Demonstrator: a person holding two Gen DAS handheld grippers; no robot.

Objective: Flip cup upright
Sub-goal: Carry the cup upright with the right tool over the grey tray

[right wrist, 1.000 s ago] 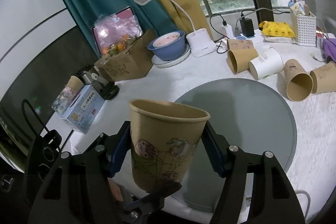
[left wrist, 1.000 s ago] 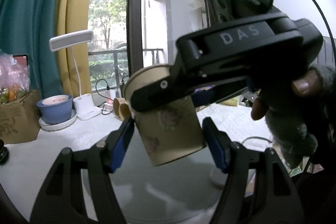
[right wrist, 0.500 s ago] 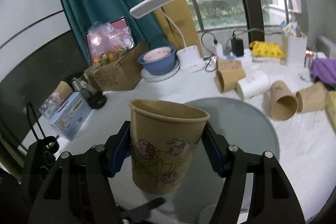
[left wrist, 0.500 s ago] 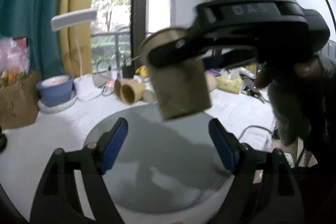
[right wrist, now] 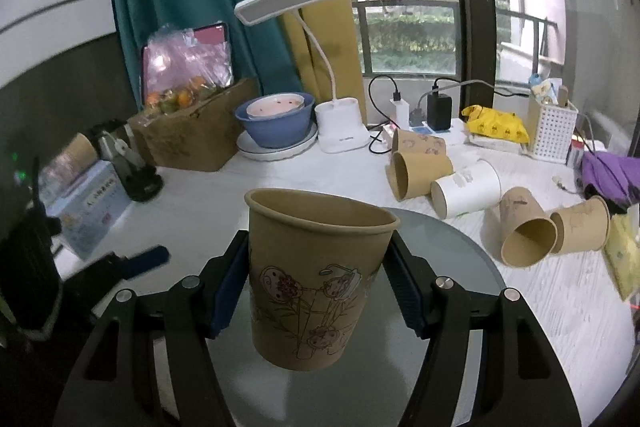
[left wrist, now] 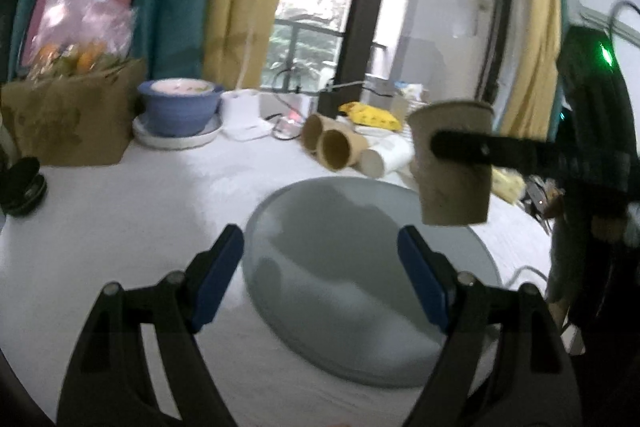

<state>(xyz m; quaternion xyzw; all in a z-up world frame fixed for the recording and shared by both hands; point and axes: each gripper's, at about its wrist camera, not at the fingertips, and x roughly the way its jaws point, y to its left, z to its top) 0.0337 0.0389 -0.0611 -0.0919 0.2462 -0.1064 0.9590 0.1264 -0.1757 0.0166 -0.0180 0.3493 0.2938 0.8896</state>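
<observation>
Cup (right wrist: 316, 279) held in air over grey round mat (right wrist: 452, 247), mouth up, long axis near vertical, base hanging clear of the surface. Right gripper (right wrist: 316, 291) clamps it at mid-wall, blue pads (right wrist: 230, 291) pressed on both sides. Left gripper (left wrist: 320, 283) spread wide, holding nothing, off to one side (its view is blurred, so fine detail there is uncertain). Flip looks done; step in hand is the set-down. Next move, by my reading: lower straight, keep the axis plumb, let the base meet the mat flat before the jaws part. Spare cups (right wrist: 420, 173) lie on their sides on the white table (right wrist: 192, 203) behind.
</observation>
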